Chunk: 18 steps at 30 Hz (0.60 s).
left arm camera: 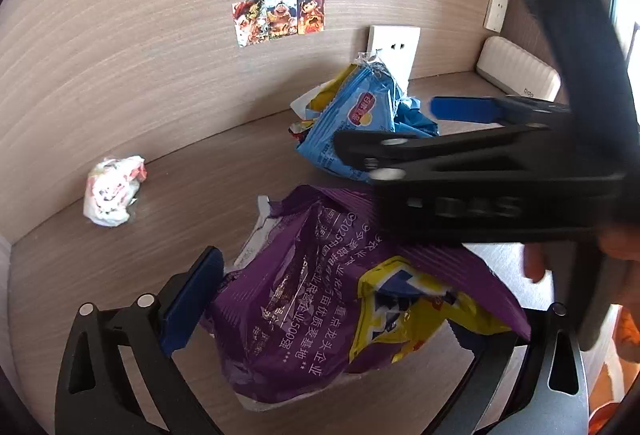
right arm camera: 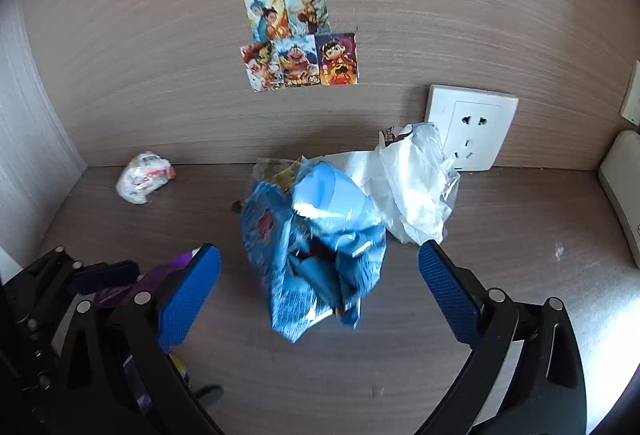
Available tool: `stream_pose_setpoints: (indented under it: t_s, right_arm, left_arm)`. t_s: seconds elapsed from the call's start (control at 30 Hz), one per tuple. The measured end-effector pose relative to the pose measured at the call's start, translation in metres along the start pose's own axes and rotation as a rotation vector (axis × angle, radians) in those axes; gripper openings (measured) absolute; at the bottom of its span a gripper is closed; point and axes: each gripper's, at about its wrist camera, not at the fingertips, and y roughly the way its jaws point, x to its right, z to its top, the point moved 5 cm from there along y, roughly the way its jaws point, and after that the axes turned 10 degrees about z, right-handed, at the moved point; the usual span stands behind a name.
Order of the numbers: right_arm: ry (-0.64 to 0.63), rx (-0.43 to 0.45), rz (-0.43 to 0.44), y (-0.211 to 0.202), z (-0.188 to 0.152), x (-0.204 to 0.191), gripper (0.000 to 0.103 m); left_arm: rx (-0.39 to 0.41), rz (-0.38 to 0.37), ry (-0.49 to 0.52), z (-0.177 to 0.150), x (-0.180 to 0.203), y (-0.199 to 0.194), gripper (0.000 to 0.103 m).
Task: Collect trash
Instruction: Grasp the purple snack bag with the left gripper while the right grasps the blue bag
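Your left hand-held gripper [left arm camera: 340, 319] stands released around the purple bag [left arm camera: 304, 299]; your right hand-held gripper [right arm camera: 320, 295] stands released around the blue bag [right arm camera: 316, 255].

Left tongs [left arm camera: 352, 299] agape; right tongs [right arm camera: 320, 291] agape, angled down.

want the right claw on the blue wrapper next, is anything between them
Nothing visible. The blue wrapper lies on the bare desk between the right claw's open fingers. The white plastic bag sits behind it, not in the way.
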Motion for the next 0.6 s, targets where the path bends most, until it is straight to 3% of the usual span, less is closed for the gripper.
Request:
stream_pose_setpoints:
  t_s: [0.03,0.1,0.17,0.2,0.23,0.37,0.6]
  right_arm:
    - [0.010,-0.003,0.008,0.006,0.001,0.001,0.099]
    - [0.027,-0.011,0.006,0.013,0.003,0.004,0.098]
    - [0.041,-0.012,0.022,0.016,0.003,0.006,0.077]
    - [0.043,-0.012,0.019,0.016,0.004,0.007,0.075]
    - [0.042,-0.014,0.018,0.015,0.004,0.007,0.066]
    - [0.053,0.001,0.031,-0.007,0.003,0.006,0.062]
    - [0.061,0.078,0.006,-0.084,-0.010,0.005,0.062]
  left_arm:
    - [-0.001,-0.007,0.003,-0.001,0.000,0.000,0.083]
    - [-0.001,-0.003,0.018,0.000,0.002,0.001,0.078]
    - [0.004,0.013,0.038,-0.001,0.003,0.000,0.072]
    - [0.007,0.013,0.037,-0.001,0.003,-0.001,0.070]
    - [0.006,0.012,0.033,-0.002,0.003,-0.002,0.067]
    - [0.015,0.017,0.031,-0.001,0.004,-0.017,0.063]
    - [0.067,-0.013,0.038,0.007,0.020,-0.058,0.063]
